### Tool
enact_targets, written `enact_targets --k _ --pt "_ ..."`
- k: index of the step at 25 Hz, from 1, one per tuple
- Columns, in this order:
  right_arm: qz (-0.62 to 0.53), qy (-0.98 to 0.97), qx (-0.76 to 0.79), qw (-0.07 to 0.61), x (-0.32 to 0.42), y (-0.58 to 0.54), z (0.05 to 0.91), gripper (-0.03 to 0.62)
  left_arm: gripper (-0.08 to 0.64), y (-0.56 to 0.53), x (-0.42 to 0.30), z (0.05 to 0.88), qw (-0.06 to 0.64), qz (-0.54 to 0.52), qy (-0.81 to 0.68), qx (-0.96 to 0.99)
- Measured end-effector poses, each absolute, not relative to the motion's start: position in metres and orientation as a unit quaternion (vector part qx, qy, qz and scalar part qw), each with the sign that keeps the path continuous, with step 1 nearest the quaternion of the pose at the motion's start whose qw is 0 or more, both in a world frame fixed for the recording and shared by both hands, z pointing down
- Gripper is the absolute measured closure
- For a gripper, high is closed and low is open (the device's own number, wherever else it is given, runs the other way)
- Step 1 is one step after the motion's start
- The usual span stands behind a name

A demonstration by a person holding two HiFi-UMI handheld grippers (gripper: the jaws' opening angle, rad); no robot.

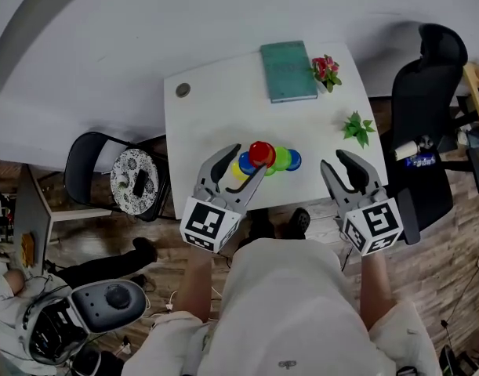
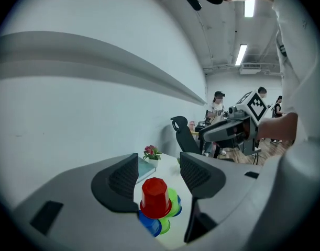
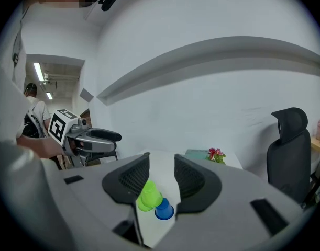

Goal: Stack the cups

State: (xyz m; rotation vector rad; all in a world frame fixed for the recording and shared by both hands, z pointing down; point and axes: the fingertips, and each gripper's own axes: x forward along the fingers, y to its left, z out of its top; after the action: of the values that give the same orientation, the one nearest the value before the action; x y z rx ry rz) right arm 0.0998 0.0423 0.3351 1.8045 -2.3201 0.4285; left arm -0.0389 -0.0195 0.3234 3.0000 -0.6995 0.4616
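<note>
Red plastic cup (image 2: 155,197) is sitting upside down atop the cluster of blue, green and yellow plastic cups (image 1: 281,159), near the front edge of the white table (image 1: 223,108). Left gripper (image 2: 158,167) is hanging close by it, jaws apart, pads clear of it. Right gripper (image 3: 161,163) is hovering aside, jaws apart, nothing between. Judgement: the left gripper should be backing straight away, jaws wide, sparing the pile

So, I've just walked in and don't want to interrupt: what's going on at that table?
A person with a gripper in each hand is stacking cups on a white table. A red cup sits upside down atop the other cups. The left gripper is by the pile, jaws apart, gripping nothing; the right gripper is off to the side, also open and empty.
</note>
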Motion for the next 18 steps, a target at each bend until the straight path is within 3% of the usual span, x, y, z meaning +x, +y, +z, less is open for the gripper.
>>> enact_targets --k 8,15,18 --pt "0.129 -0.791 0.593 0.083 0.085 0.033 0.326 0.473 0.347 -0.001 -0.035 0.307 0.034 0.109 -0.217 0.969" --pt "0.124 -0.798 0.584 0.081 0.071 0.029 0.324 0.537 0.470 -0.001 -0.042 0.305 0.040 0.102 -0.222 0.969" --pt "0.119 -0.802 0.580 0.079 0.066 0.028 0.324 0.563 0.489 -0.004 -0.045 0.305 0.041 0.102 -0.225 0.968"
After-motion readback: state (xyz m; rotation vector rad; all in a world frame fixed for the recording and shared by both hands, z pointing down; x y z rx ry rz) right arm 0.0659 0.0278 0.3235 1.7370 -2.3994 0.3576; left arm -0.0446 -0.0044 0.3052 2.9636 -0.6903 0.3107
